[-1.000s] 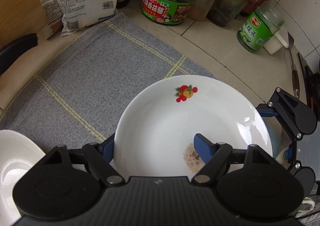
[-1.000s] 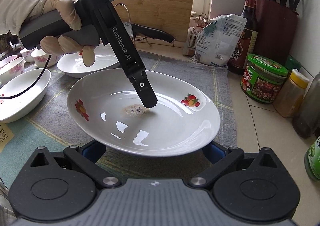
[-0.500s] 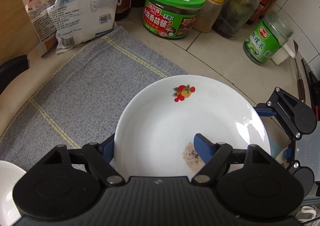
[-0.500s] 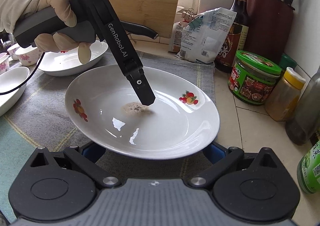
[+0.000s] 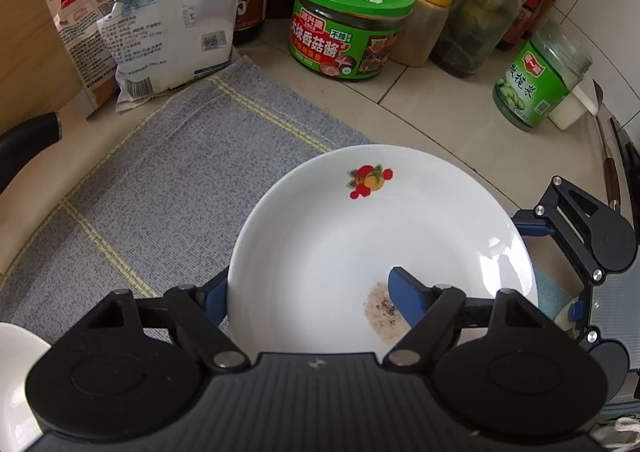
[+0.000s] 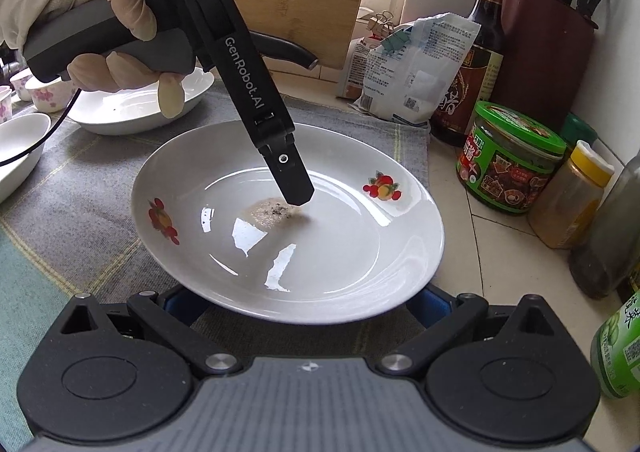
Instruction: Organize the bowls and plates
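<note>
A white plate (image 5: pixel 360 244) with fruit prints and a brown smear is held above the grey cloth (image 5: pixel 160 180). My left gripper (image 5: pixel 308 292) is shut on its rim, one finger inside the plate and one under it. In the right wrist view the same plate (image 6: pixel 340 244) fills the middle, with the left gripper (image 6: pixel 294 188) coming down onto it. My right gripper (image 6: pixel 304 304) is open, its blue fingers spread wide under the plate's near edge; I cannot tell if they touch it. A second white plate (image 6: pixel 136 112) lies at the back left.
Jars and bottles stand along the tiled wall: a green-lidded tub (image 5: pixel 348 24), a yellow-capped jar (image 5: pixel 428 20), a green pickle jar (image 5: pixel 536 80). Flour bags (image 5: pixel 160 12) lean at the cloth's far edge. A knife block (image 6: pixel 548 52) and small bowls (image 6: pixel 20 144) also show.
The plate, held in my left gripper, has travelled right and towards the jars; the cloth and the other dishes slide left in view. The grip on it is unchanged.
</note>
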{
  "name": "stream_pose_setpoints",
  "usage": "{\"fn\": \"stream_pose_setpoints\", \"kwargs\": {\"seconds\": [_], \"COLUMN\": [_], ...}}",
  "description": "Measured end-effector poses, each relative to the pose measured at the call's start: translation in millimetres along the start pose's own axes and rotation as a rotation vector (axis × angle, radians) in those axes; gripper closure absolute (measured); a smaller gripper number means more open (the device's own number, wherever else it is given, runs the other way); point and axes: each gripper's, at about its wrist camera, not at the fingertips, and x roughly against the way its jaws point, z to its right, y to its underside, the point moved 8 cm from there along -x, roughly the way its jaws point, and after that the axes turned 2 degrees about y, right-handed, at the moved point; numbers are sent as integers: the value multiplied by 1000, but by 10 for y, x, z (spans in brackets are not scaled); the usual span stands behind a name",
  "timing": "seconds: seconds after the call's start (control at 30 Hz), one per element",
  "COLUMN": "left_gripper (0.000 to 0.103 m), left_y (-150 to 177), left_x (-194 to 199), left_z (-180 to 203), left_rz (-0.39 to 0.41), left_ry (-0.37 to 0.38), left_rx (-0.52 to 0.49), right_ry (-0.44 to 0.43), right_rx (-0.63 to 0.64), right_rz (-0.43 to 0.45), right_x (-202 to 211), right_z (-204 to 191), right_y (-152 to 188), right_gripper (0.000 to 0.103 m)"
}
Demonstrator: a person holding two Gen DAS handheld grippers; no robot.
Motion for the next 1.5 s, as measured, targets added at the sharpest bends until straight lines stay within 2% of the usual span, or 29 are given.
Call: {"fn": "stream_pose_setpoints", "kwargs": {"seconds": [0.23, 0.33, 0.53, 0.67, 0.9, 1.1, 1.17, 1.5], "left_gripper": [22, 20, 16, 10, 8, 8, 8, 8], "left_y": [-2, 15, 127, 291, 752, 1309, 1487, 2423], "left_x": [37, 132, 547, 947, 1534, 1758, 1813, 2194], "left_z": [11, 26, 158, 365, 639, 727, 678, 396], "left_rz": [20, 53, 166, 294, 465, 493, 498, 512], "left_ry": [0, -15, -82, -149, -279, -331, -364, -427], "left_rx": [10, 7, -14, -46, -41, 60, 93, 197], "right_ry": [-20, -32, -4, 6, 31, 42, 34, 10], "right_rx": [-24, -41, -102, -142, -173, -147, -139, -90], "right_rz": [-12, -20, -40, -34, -16, -46, -48, -21], "right_x": [15, 51, 179, 318, 486, 480, 499, 590], "right_z": [-15, -47, -41, -87, -284, -590, -713, -1361], "right_y": [33, 71, 147, 195, 262, 251, 212, -169], "right_gripper": [0, 0, 0, 0, 0, 0, 0, 0]}}
